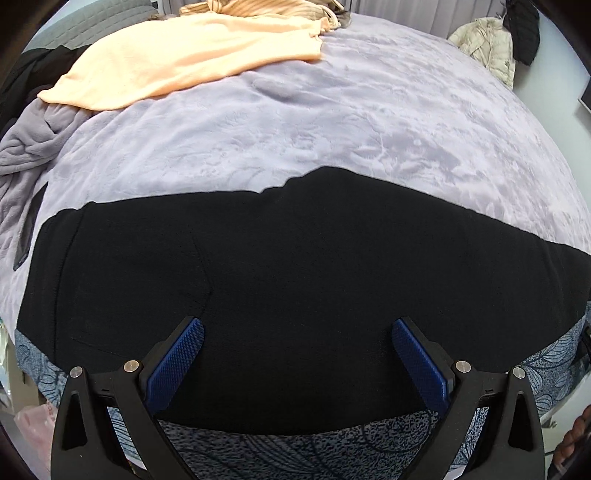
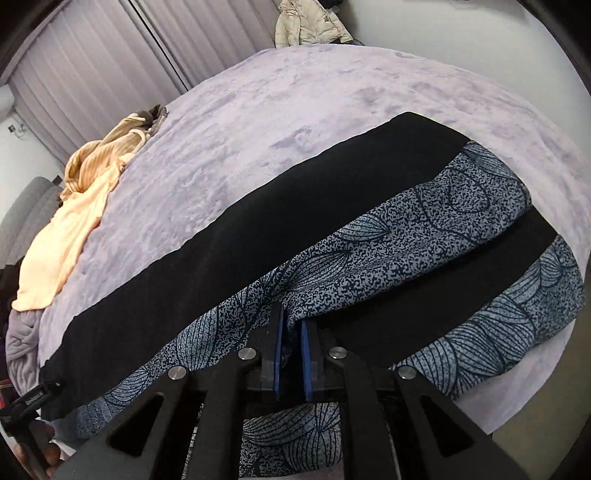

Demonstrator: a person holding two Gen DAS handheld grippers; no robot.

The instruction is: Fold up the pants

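Observation:
The pants [image 2: 369, 240] lie on a lilac bed cover. They are blue-grey with a dark leaf print and wide black side panels, legs stretching to the upper right. In the left wrist view the black panel [image 1: 295, 277] fills the middle, with patterned fabric [image 1: 295, 454] below it. My left gripper [image 1: 297, 332] is open, its blue pads [image 1: 177, 365] spread wide just above the black panel and holding nothing. My right gripper [image 2: 291, 321] is shut on a fold of the patterned fabric near the middle of the pants.
A peach garment [image 1: 177, 62] and a tan ribbed garment [image 2: 99, 155] lie at the far side of the bed. A crumpled grey blanket [image 1: 33, 147] is at the left edge. A cream jacket [image 2: 310, 22] hangs beyond the bed. Curtains [image 2: 110, 55] line the wall.

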